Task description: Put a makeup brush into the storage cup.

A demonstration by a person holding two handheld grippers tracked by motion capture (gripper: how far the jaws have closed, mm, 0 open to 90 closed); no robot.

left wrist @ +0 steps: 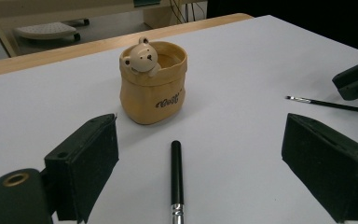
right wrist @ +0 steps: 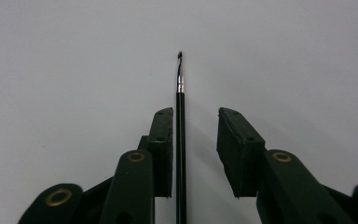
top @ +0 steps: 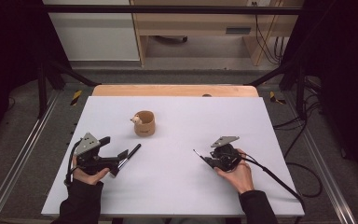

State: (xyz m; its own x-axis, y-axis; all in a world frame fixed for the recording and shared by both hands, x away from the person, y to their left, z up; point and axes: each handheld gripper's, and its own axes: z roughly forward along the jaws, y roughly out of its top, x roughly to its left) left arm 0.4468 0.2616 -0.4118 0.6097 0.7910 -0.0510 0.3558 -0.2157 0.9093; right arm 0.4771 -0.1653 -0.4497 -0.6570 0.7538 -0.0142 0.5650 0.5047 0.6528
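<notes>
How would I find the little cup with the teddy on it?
Look at the white table; near its middle, toward the far edge, stands a tan bear pot. A small bear face peeks over its rim, and unlike the two thin black brushes lying flat nearby, it stands upright.

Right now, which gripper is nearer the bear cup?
Left. The left gripper sits just below-left of the bear cup in the high view, jaws open toward it. The right gripper is farther off at lower right, over a thin brush.
</notes>
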